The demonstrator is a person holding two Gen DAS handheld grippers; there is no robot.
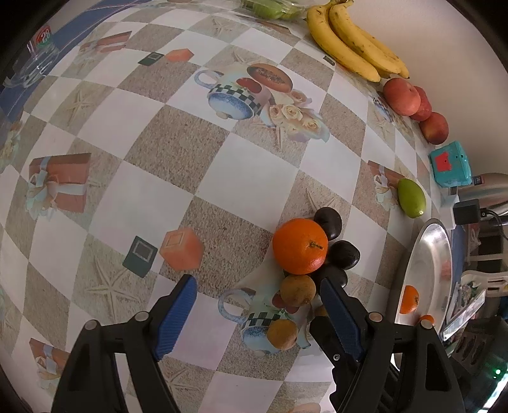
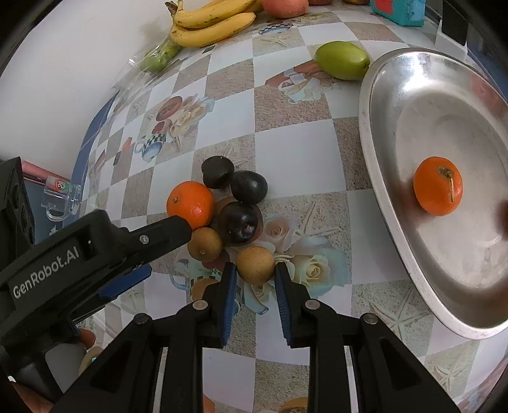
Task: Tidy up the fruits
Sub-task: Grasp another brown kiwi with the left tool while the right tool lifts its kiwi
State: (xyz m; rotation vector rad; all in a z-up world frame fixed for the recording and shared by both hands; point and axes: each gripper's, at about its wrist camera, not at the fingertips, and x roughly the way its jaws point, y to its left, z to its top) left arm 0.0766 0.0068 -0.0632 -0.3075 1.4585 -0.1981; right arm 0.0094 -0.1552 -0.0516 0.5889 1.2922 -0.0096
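Fruit pile (image 2: 222,216) sits just ahead of your right gripper (image 2: 255,274); tray (image 2: 374,133) to its right, orange (image 2: 437,186) inside; bananas (image 2: 212,25) far ahead.

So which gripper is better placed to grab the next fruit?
Right. The right gripper has open fingers flanking the small round brown fruit, close to the oval metal tray; the left gripper hangs open above the pile.

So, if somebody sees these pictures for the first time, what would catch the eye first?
Probably the bright orange in a small cluster of fruit at the middle of the checkered tablecloth, beside three dark plums. Next, a second orange lying alone in the shiny metal tray at the right, and the right gripper with its fingers around a small brown fruit.
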